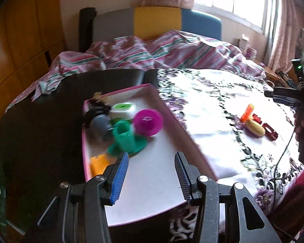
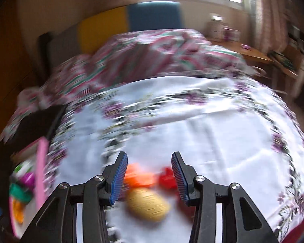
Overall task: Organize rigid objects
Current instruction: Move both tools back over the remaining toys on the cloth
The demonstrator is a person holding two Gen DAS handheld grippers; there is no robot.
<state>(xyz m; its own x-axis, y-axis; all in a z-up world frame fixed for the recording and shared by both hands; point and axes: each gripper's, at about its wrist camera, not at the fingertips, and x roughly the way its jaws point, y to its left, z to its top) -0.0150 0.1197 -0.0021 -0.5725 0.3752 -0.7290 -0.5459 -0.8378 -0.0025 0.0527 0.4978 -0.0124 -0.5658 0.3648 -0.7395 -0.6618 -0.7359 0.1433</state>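
Note:
A pink-rimmed white tray [image 1: 172, 115] holds a green cup-shaped piece [image 1: 124, 137], a magenta bowl [image 1: 149, 122], a white box with a green lid [image 1: 122, 110], a grey and black object [image 1: 99, 123] and an orange piece [image 1: 98, 163]. My left gripper [image 1: 151, 156] hangs open over the tray's bare white floor, holding nothing. On the floral cloth lie an orange piece [image 2: 139, 179], a tan oval [image 2: 148, 204] and a red piece [image 2: 167, 179]. My right gripper [image 2: 149, 155] is open just above them, and that view is blurred.
The floral cloth [image 1: 212, 101] covers the right part of a dark table [image 1: 40, 131]. A rumpled striped quilt [image 1: 152, 50] lies on the bed behind. A black cable [image 1: 281, 158] runs along the cloth's right edge. The tray's pink rim [image 2: 41, 162] shows at far left in the right wrist view.

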